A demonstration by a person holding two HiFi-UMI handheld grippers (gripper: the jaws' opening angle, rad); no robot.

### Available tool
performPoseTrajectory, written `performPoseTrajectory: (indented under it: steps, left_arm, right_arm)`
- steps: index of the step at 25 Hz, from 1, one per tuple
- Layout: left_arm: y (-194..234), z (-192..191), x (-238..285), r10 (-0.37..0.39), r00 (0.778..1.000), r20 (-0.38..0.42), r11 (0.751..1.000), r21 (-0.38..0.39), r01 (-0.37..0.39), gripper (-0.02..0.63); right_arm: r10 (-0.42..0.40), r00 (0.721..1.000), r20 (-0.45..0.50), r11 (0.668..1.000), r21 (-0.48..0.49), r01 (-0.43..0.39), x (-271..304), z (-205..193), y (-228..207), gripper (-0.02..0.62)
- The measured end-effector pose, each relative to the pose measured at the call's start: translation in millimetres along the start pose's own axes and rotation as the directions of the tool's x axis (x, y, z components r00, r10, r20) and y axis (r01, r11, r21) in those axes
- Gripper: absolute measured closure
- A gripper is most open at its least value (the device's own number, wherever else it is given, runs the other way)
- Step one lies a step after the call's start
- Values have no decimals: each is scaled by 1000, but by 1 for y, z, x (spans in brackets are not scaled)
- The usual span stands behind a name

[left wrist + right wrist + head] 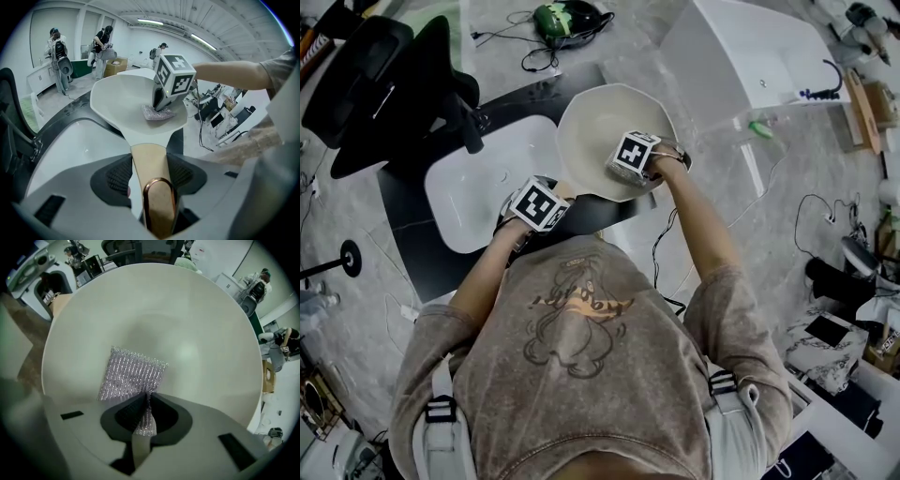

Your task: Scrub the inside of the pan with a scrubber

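Your right gripper (146, 413) has its fingers closed on the silver scrubber (131, 376), which lies flat inside the pan (187, 333) on the handle side, just ahead of those fingers, while your left gripper (150, 174) squeezes the pan handle (147, 157) pointing back at you, so you'd best rub away from the handle.

Beyond the right tool (143, 414), the far half of the pan (197, 319) lies open; a black chair (380, 84) flanks the sink (478, 192)

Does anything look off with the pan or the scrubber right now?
Nothing stands out. The left gripper clamps the handle of the pan, and the right gripper pinches the silver scrubber against the pan's inside. No spill or damage shows.
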State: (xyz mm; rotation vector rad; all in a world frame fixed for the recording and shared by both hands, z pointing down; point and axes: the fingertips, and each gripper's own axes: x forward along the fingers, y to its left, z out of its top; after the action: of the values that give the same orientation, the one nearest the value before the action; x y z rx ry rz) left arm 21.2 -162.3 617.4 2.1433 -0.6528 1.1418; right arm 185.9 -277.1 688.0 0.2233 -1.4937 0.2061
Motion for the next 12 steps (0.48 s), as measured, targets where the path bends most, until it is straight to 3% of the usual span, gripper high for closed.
performPoseTrajectory:
  steps: [4, 7, 9, 12]
  left_arm:
    - [0, 1, -1, 1, 1000, -2, 1000, 1, -1, 365]
    - [-1, 0, 0, 2, 1000, -7, 1000, 2, -1, 365]
    - [-1, 0, 0, 2, 1000, -8, 1000, 5, -2, 365]
    - [-1, 0, 1, 0, 1000, -8, 1000, 10, 0, 365]
  right_arm:
    - [44, 999, -27, 997, -68, -45, -2, 6, 26, 549]
    - [134, 990, 49, 990, -53, -131, -4, 25, 48, 549]
    - [209, 967, 145, 978, 0, -211, -8, 43, 64, 549]
    - [243, 937, 251, 963, 56, -264, -10, 68, 71, 549]
